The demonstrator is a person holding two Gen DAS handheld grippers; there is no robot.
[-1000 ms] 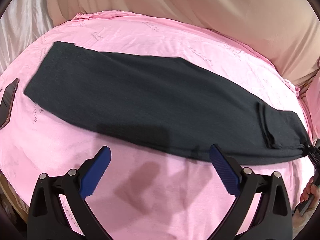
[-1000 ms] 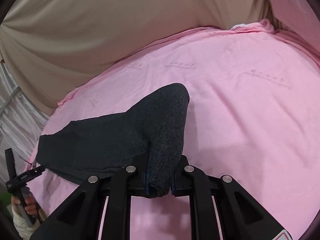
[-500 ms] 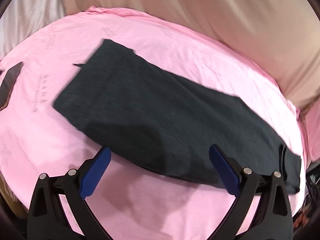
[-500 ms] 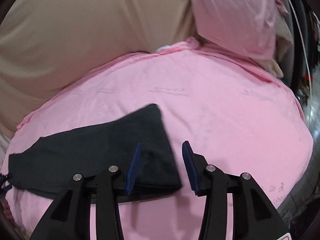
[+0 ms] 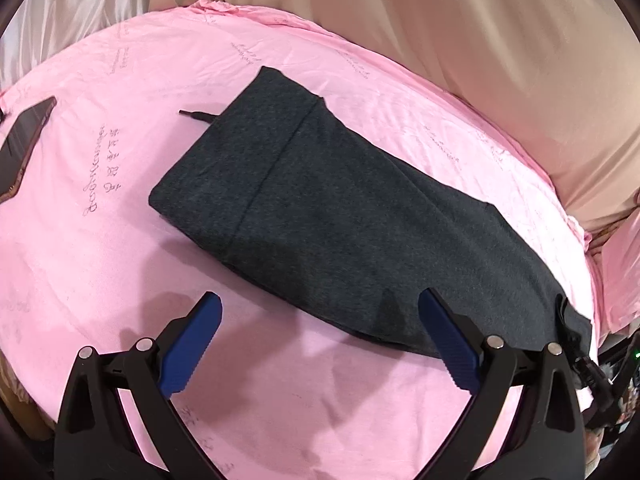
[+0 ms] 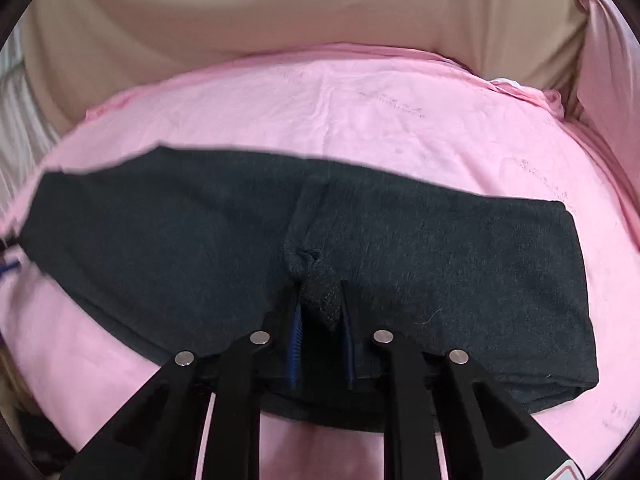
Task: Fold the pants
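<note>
The dark grey pants point(image 5: 340, 220) lie folded lengthwise on the pink sheet point(image 5: 100, 240), waistband end at the upper left with a drawstring tip point(image 5: 192, 116) sticking out. My left gripper point(image 5: 320, 344) is open and empty, just in front of the pants' near edge. In the right wrist view the pants point(image 6: 160, 232) stretch across the sheet. My right gripper point(image 6: 320, 312) is shut on a pinched fold of the pants at their near edge, with the cloth bunched between the blue pads point(image 6: 296, 332).
A dark phone point(image 5: 24, 140) lies on the sheet at the far left. A beige headboard cushion point(image 5: 460, 40) runs behind the bed. A pink pillow point(image 6: 608, 72) stands at the right. The bed's edge curves close below both grippers.
My right gripper let go of the leg end, opened, moved along the pants and closed on a fold at their near edge. My left gripper stayed open while its view swung toward the waistband.
</note>
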